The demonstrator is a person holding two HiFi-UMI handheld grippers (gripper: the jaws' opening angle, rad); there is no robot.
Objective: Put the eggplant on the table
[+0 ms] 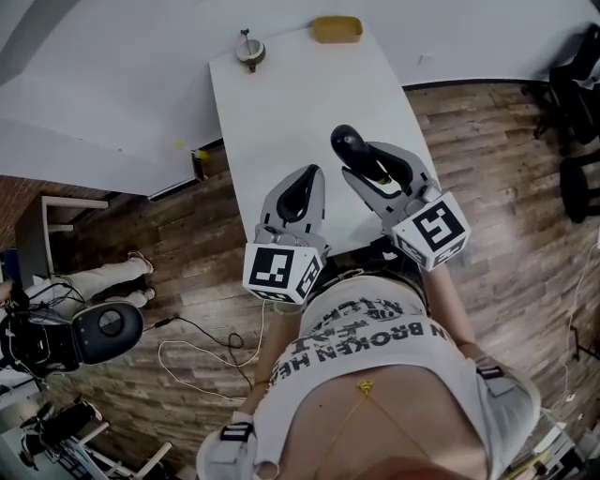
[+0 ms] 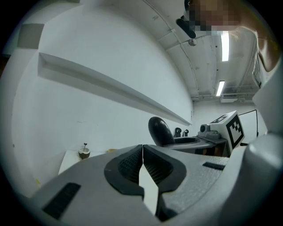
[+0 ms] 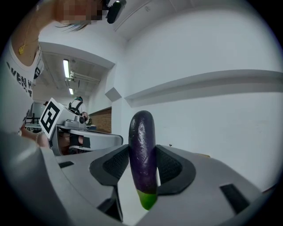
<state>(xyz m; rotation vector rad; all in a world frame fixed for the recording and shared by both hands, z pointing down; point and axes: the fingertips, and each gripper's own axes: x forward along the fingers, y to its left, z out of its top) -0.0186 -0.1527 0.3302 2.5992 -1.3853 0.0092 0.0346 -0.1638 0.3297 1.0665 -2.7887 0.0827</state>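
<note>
A dark purple eggplant (image 3: 142,152) with a green stem end stands upright between the pads of my right gripper (image 3: 142,167), which is shut on it. In the head view the eggplant (image 1: 349,143) sticks up from the right gripper (image 1: 367,171) above the near half of the white table (image 1: 281,103). My left gripper (image 1: 302,192) hangs beside it to the left, over the table's near end, its jaws shut with nothing between them (image 2: 142,167). In the left gripper view the eggplant (image 2: 160,131) shows to the right.
At the table's far end stand a small round holder with a stick (image 1: 249,51) and a yellow dish (image 1: 337,29). White walls lie beyond. Wooden floor, cables (image 1: 202,352) and a stool (image 1: 56,225) are left; black chairs (image 1: 577,84) are right.
</note>
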